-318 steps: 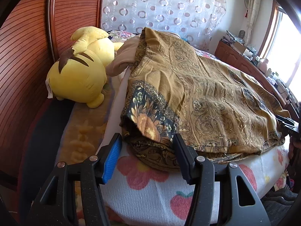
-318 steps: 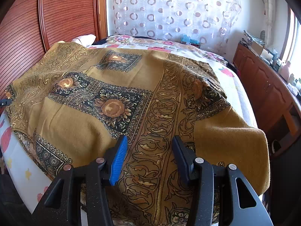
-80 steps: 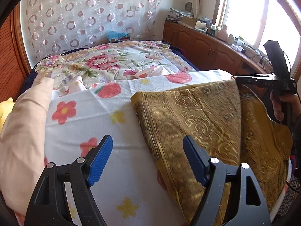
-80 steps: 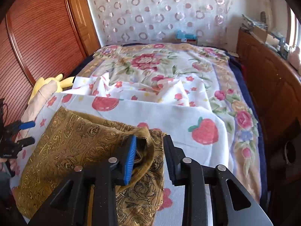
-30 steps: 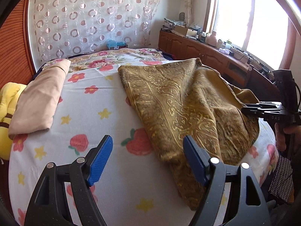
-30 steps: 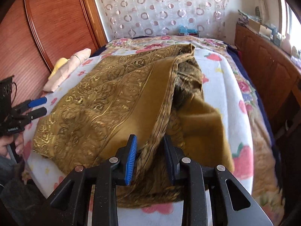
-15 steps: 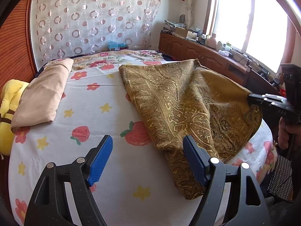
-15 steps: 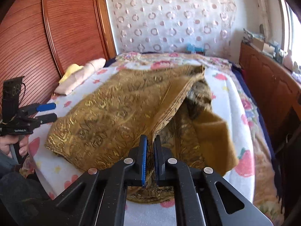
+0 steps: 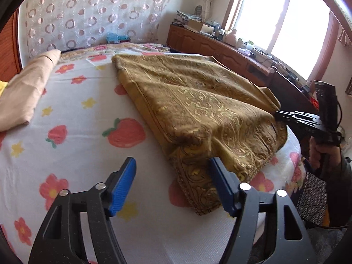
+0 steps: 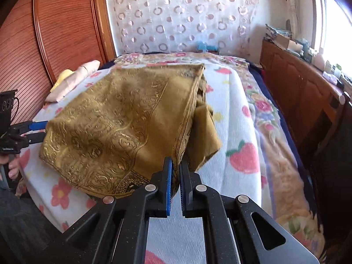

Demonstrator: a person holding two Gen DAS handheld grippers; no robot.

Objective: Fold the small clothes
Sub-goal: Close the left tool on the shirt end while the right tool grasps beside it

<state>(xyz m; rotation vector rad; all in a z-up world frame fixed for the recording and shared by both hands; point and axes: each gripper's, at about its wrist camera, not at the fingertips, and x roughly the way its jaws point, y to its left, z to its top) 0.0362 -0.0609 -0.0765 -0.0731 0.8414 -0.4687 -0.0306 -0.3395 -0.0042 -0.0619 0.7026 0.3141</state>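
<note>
The golden patterned cloth (image 9: 198, 112) lies folded over on the strawberry-print bedspread (image 9: 77, 145), and everything here is placed from it. Far to its left, at the bed's edge, a folded beige cloth (image 9: 24, 88) rests against the wooden headboard side, with a bit of yellow plush (image 10: 62, 77) beside it in the right wrist view. Just left of the golden cloth's near corner, the left gripper (image 9: 171, 187) hovers low over the bedspread; its jaws have just been closing somewhat yet stand well apart, the blue pad (image 9: 122, 187) over bare bedspread and the other finger at the cloth's hanging near corner, pressing nothing. At the cloth's right-hand edge, the right gripper (image 10: 175, 176) is clamped almost fully together on a fold of the cloth's border, lifting that edge slightly off the bed. Beyond the cloth's right side runs a wooden cabinet (image 9: 220, 48) under the window (image 9: 286, 22), cluttered on top.
</note>
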